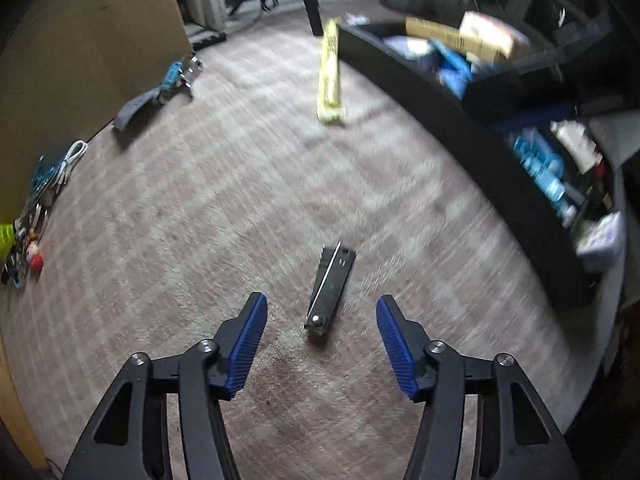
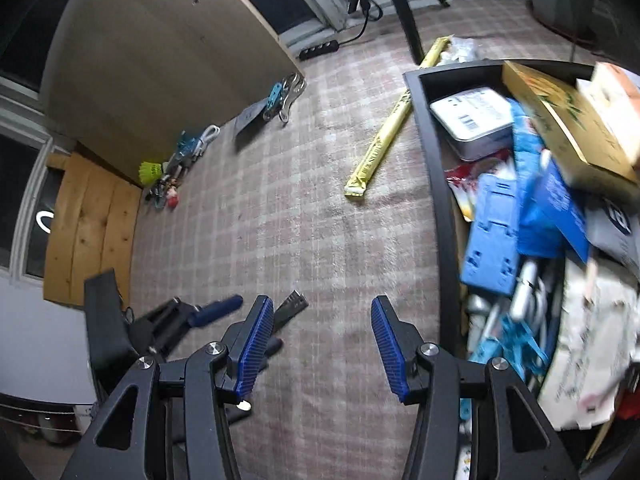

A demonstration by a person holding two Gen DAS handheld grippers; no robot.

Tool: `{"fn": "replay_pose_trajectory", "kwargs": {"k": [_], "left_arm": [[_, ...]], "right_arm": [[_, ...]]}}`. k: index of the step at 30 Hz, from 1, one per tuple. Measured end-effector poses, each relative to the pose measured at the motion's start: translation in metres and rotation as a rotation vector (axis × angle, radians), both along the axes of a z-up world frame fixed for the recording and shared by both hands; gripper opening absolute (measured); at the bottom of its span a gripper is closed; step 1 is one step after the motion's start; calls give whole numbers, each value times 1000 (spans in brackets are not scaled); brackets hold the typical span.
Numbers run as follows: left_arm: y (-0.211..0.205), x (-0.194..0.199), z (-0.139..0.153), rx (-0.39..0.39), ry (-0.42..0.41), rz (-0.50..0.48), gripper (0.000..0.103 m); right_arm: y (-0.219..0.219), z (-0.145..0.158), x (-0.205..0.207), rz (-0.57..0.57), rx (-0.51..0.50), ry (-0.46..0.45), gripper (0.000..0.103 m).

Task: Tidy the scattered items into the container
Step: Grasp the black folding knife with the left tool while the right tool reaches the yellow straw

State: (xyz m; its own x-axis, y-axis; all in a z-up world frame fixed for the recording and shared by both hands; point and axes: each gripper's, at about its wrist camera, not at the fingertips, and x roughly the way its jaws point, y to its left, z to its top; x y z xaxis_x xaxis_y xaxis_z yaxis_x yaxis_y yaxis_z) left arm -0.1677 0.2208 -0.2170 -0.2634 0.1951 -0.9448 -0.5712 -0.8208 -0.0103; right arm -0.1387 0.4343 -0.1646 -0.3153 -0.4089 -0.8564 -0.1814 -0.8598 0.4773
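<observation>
L gripper is pointing down at the checked carpet, jaws apart w/ nothing clamped. A black nail clipper is lying flat on the carpet btwn the blue pads, reaching a bit beyond the tips, not touching either. R gripper is hanging w/ jaws apart & empty over bare carpet, just beside the black container. Yellow stick pack is lying by the container's rim

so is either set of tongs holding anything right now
No. The left tongs stand open around the black nail clipper on the rug without touching it; the right tongs are open and empty.
</observation>
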Motion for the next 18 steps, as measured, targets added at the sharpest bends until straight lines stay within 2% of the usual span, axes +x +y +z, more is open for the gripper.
{"fn": "replay_pose_trajectory", "kwargs": {"k": [2, 7, 9, 13, 18], "left_arm": [[2, 0, -5, -11, -4, -9, 56], [11, -2, -9, -38, 12, -27, 46], [13, -3, -10, -35, 7, -28, 37], [15, -6, -10, -22, 4, -23, 37], [15, -10, -10, -12, 12, -11, 36]], "right_arm": [[-5, -6, -8, 4, -9, -18, 47], [-8, -18, -32, -25, 20, -39, 47], [-4, -21, -45, -57, 32, -47, 47], [10, -29, -78, -153, 34, -58, 47], [23, -41, -121, -238, 93, -88, 47]]}}
